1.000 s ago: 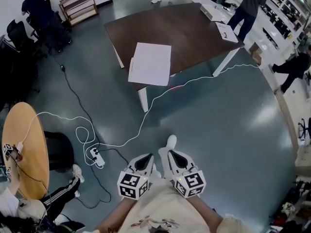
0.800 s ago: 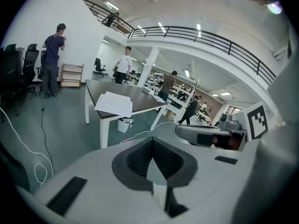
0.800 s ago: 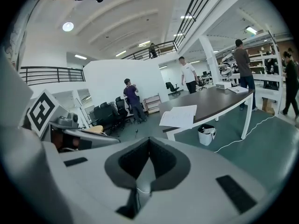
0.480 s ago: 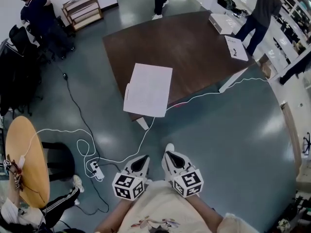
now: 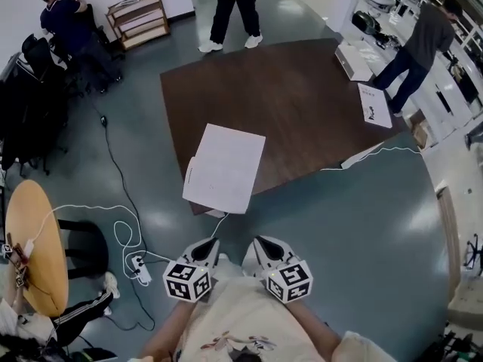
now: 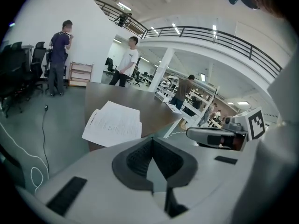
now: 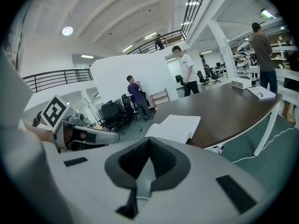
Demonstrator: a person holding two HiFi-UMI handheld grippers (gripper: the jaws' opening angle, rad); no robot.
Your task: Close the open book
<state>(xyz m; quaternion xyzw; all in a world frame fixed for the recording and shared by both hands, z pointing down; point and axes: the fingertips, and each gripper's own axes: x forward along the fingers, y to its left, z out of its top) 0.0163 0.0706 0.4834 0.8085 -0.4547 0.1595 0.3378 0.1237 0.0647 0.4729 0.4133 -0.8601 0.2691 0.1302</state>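
Lying open at the near corner of the table [image 5: 302, 89], a book [image 5: 223, 167], left claw [image 5: 206, 246] and right claw [image 5: 262, 243] well apart from it, both closed, empty.

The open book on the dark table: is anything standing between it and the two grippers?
Nothing visible does. The book lies at the near edge of the table, and only floor separates it from the left gripper and right gripper, both empty.

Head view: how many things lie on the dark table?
3 on the dark table: the open book at its near corner, a white box at its far right corner, a printed sheet by its right edge. Nothing seems hidden.
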